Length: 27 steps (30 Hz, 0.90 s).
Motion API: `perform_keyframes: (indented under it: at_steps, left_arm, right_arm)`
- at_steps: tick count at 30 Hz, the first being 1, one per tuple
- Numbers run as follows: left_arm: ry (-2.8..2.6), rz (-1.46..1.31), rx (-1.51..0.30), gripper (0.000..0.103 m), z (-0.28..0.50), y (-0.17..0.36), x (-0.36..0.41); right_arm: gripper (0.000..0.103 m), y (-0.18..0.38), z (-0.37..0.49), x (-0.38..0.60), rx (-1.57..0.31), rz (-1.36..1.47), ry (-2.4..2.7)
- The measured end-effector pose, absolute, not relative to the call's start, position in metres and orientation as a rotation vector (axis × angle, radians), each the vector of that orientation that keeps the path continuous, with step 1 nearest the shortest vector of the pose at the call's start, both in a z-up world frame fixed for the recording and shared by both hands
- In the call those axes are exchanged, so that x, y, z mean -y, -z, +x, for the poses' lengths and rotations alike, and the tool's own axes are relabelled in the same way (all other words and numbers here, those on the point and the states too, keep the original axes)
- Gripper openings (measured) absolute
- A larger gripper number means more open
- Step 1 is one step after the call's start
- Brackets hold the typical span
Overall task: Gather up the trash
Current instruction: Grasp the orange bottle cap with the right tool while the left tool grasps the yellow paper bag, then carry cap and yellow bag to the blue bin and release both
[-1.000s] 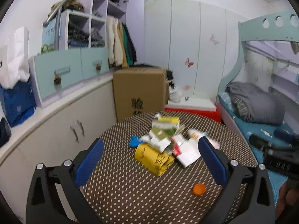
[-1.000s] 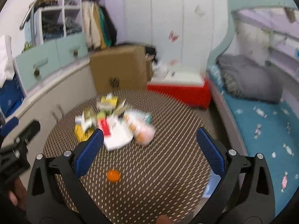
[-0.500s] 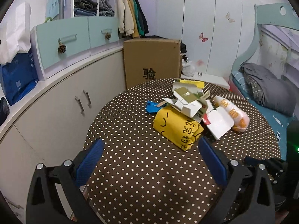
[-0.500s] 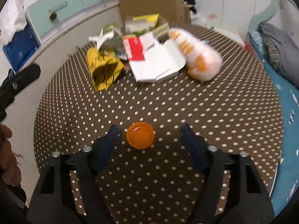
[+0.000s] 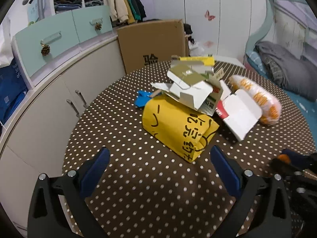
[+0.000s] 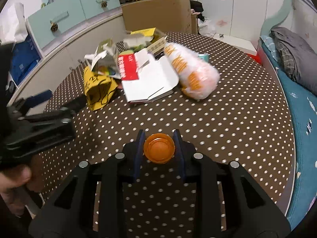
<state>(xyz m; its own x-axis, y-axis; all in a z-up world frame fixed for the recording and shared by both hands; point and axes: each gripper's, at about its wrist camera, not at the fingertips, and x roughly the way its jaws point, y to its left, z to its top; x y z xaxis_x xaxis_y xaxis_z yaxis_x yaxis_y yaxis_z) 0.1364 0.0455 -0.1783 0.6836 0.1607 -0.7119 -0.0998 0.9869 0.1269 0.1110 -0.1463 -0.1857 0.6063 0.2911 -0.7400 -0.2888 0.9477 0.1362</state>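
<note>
Sitting on the dotted desk [image 6: 227, 123] close to its near edge, the orange cap [image 6: 159, 148] lies apart from the trash heap farther in. The right gripper [image 6: 159, 138] straddles it: its jaws have just been closing, with the cap between them, and the blue pads now stand at the cap's two sides, seemingly touching its rim.

To do this grasp well, I judge the pads should meet the rim squarely at its widest line, low enough not to slip off the top, and squeeze only lightly before lifting, since a shallow round cap can pop out sideways.

Beyond it lie the white box [image 6: 150, 79], the orange-printed bag [image 6: 194, 75], the yellow bag [image 5: 178, 127] and folded cartons [image 5: 190, 87].

The left gripper [image 5: 158, 158] hovers before the yellow bag, jaws wide apart and empty.
</note>
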Motion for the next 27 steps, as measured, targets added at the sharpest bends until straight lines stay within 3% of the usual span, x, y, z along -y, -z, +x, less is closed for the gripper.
perform_keyframes:
  at_steps: [4,5,6,8,11,14,27]
  left_arm:
    - [-0.154,0.082,-0.847,0.097,0.154,0.191,-0.045]
    - [-0.146,0.070,-0.853,0.085,0.156,0.192,-0.046]
    - [-0.131,0.053,-0.864,0.065,0.158,0.193,-0.048]
    - [-0.103,0.015,-0.882,0.050,0.160,0.195,-0.053]
    - [-0.080,-0.027,-0.873,0.018,0.155,0.195,-0.060]
    - [-0.081,-0.058,-0.846,0.004,0.145,0.193,-0.069]
    - [-0.082,-0.128,-0.667,0.002,0.087,0.133,-0.082]
  right_arm:
    - [0.030,0.181,0.112,0.159,-0.844,0.029,-0.330]
    - [0.030,0.180,0.113,0.162,-0.842,0.033,-0.330]
    - [0.030,0.179,0.113,0.165,-0.839,0.037,-0.328]
    - [0.030,0.179,0.115,0.171,-0.836,0.046,-0.325]
    - [0.030,0.177,0.115,0.179,-0.828,0.060,-0.321]
    - [0.029,0.173,0.115,0.187,-0.815,0.081,-0.322]
    - [0.029,0.134,0.102,0.225,-0.686,0.113,-0.326]
